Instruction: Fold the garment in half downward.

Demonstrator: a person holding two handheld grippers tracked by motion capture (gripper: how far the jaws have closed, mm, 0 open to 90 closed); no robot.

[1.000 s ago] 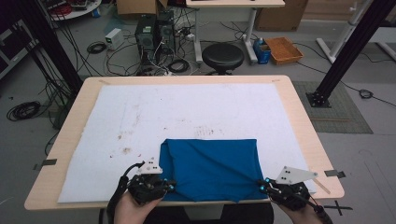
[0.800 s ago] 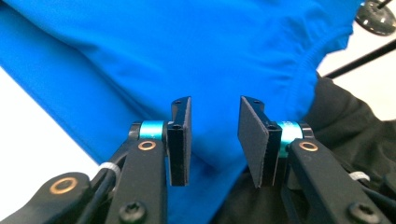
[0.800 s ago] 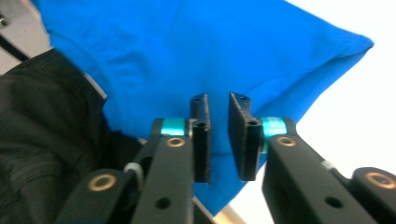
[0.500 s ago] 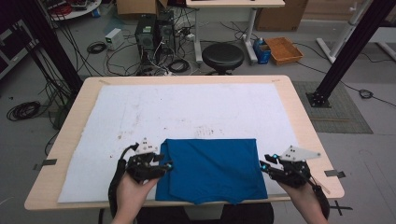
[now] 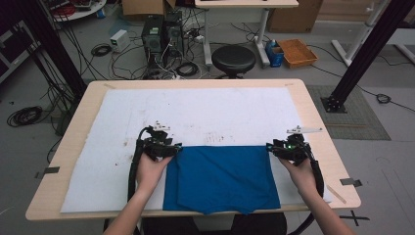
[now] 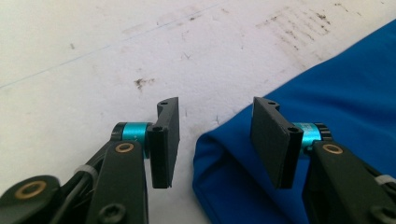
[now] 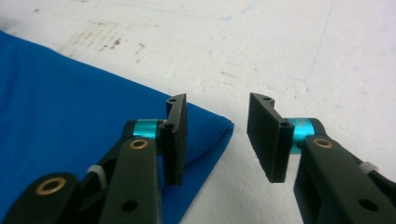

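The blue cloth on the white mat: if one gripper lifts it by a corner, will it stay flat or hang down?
The blue cloth would probably hang limp: it lies folded flat, its corners soft and rounded by the open left gripper and right gripper. It looks thin, so likely light. Its layers may slide apart.

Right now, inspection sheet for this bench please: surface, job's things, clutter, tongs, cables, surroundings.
Surface: white mat on wooden table, dark smudges mid-mat.
Job's things: folded blue cloth flat at the near edge, far corners between the jaws.
Clutter: nothing seen on the mat.
Tongs: left tongs and right tongs open at the cloth's far corners, jaws just been opening, pads off the fabric.
Cables: black lead along the left forearm; loose coils on the floor.
Surroundings: stool, computer tower, orange tray.
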